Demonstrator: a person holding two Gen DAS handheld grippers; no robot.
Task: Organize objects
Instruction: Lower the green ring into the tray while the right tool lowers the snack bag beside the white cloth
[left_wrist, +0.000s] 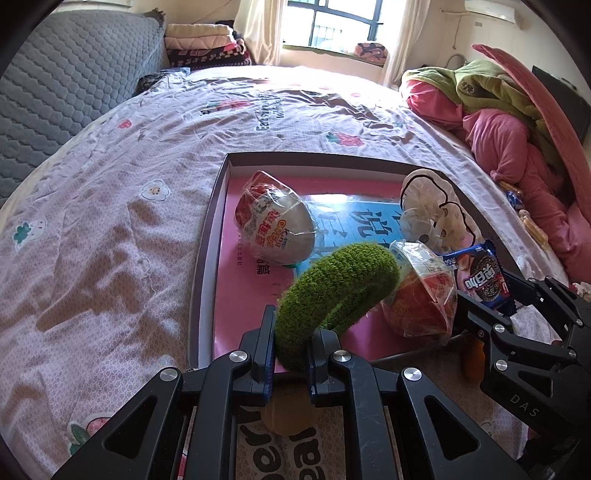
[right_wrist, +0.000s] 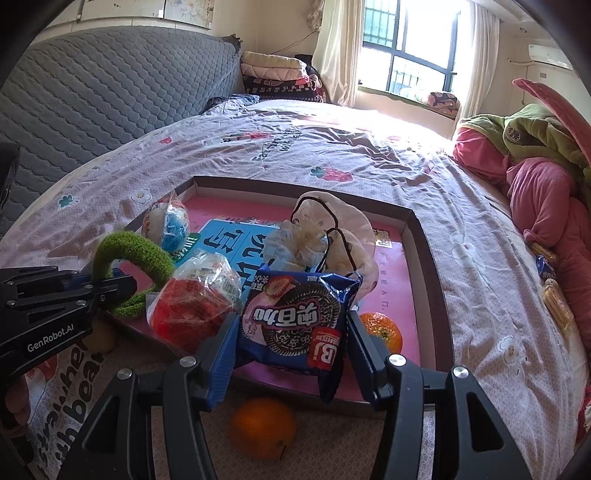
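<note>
Fuzzy green knit ring (left_wrist: 334, 291), loop-shaped and soft, is pinched at one end between the left gripper (left_wrist: 290, 345) fingers, which are narrowed on it, above the near left corner of the box lid (left_wrist: 207, 236). The lid is a shallow cardboard tray with dark walls and a glossy pink floor, lying on the wrinkled floral bed sheet (left_wrist: 110, 221).

Right gripper (right_wrist: 291, 345) fingers clamp a crinkly blue foil cookie packet (right_wrist: 295, 321) by its sides, over the lid's near edge.

Inside the lid: two egg-shaped toys in clear crackly wrap, one at the far left (left_wrist: 275, 221), one red-bottomed (right_wrist: 192, 299) beside the packet; a pale plastic bag with dark cord edging (right_wrist: 332, 229); a round mandarin (right_wrist: 382, 328) behind the right finger. A smooth orange (right_wrist: 262, 426) rests on the sheet outside the lid, below the packet.
</note>
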